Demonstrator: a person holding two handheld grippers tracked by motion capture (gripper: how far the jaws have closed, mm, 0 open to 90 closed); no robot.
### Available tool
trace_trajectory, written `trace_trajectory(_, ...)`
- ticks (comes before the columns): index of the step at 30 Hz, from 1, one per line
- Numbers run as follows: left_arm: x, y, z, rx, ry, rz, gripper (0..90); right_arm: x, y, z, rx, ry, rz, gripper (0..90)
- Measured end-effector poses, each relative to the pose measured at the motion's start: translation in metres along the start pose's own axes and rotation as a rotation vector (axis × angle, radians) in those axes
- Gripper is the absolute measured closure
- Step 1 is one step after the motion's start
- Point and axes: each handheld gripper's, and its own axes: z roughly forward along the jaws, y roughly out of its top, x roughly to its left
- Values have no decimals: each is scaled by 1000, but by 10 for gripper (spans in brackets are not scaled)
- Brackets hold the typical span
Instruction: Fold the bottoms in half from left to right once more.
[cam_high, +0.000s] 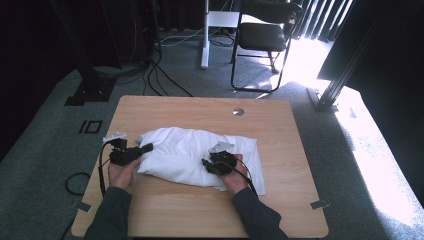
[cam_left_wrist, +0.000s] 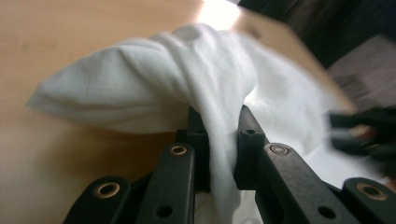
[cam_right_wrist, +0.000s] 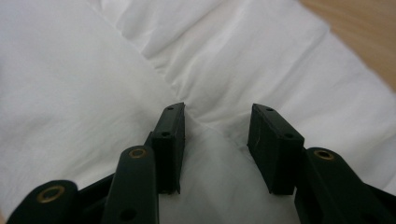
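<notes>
A wooden worktop (cam_high: 165, 210) is seen from the high view, its near corners partly covered by the person's dark sleeves. Beyond its far edge a black chair (cam_high: 262, 35) is cut off at the top, and much of the surrounding floor is lost in shadow on the left and in glare on the right.

A white cloth (cam_high: 185, 155) is spread in a bunched heap across the middle of the worktop; what kind of garment or sheet it is cannot be made out, as its folds are washed out.

The left gripper (cam_high: 142, 149) is held at the cloth's left end. In the left gripper view a gathered fold of the cloth (cam_left_wrist: 140, 93) is clamped between the jaws, with the fabric draped over them so that the pads are hidden. The right side of that view is blurred.

The right gripper (cam_high: 206, 164) is set over the cloth's right part, its tips largely hidden under the hand in the high view. In the right gripper view the jaws are seen standing apart above a crease of the cloth (cam_right_wrist: 261, 65), nothing being pressed between them.
</notes>
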Motion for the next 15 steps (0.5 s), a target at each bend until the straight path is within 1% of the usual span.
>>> trace_trajectory(2,-12,12,-5,-26,-35,31,823,3,-3,11,22,20,12,563)
trace_trajectory(3,-20,17,-7,-39,-50,49,823,5,-3,17,25,28,26,565)
trace_trajectory(4,-27,23,-9,-52,-66,67,824,10,-3,25,11,48,54,571)
trace_trajectory(5,-33,27,-10,-64,-84,70,824,10,-3,25,11,48,54,571)
trace_trajectory(6,-42,34,-11,-75,-114,90,825,12,-2,28,7,60,64,573)
trace_trajectory(7,-48,38,-10,-80,-126,105,825,15,0,33,-1,82,76,574)
trace_trajectory(8,-58,43,-8,-78,-141,132,825,18,1,37,-4,98,88,574)
trace_trajectory(9,-66,46,-4,-72,-149,149,825,21,4,42,-9,121,106,573)
trace_trajectory(10,-75,49,2,-60,-158,172,825,25,6,46,-12,130,115,574)
trace_trajectory(12,-85,50,11,-34,-149,214,824,32,10,51,-17,151,121,571)
trace_trajectory(13,-90,50,16,-20,-137,238,824,34,12,52,-17,180,138,559)
trace_trajectory(14,-92,49,21,-10,-134,245,823,34,13,51,-22,211,148,530)
trace_trajectory(15,-93,48,24,-3,-135,252,824,33,14,47,-28,234,166,476)
